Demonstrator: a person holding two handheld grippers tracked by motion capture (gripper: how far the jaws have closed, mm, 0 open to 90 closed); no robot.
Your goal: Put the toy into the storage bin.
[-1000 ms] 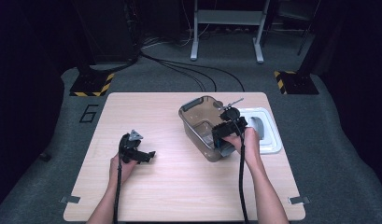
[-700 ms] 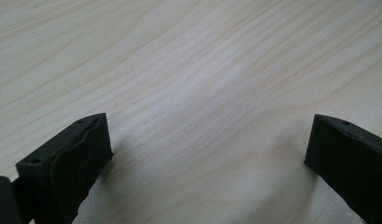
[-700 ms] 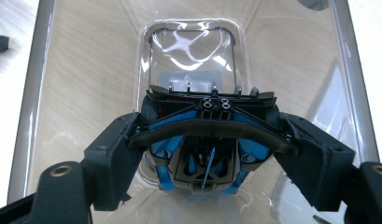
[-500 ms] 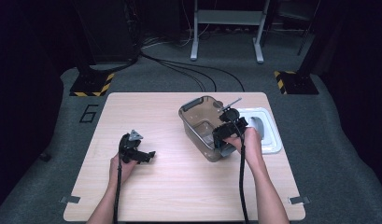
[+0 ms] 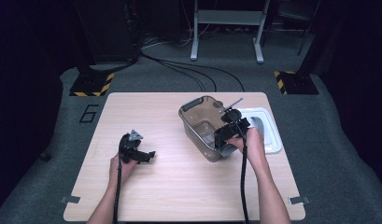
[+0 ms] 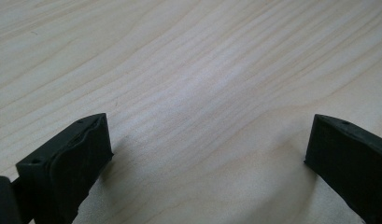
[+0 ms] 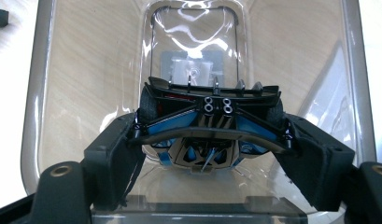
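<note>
My left gripper [image 5: 141, 155] is matte black w/ a small grey three-cornered plate [image 5: 134, 136] on top. Its two jaws are chunky black blocks, each w/ a tiny hole in the top face; the inner pad on one looks slightly wavy. A thin black cable [image 5: 117, 191] trails off it along my forearm. My right gripper [image 7: 209, 144] is the same black build: blocky jaws, rounded shoulders at the base, a brass-coloured screw insert [image 7: 61, 171] set in each shoulder. Its black cable [image 5: 243, 186] runs back over my wrist. A short grey rod [image 5: 232, 102] sticks up off its top. My forearms are bare, no sleeves, no gloves.
</note>
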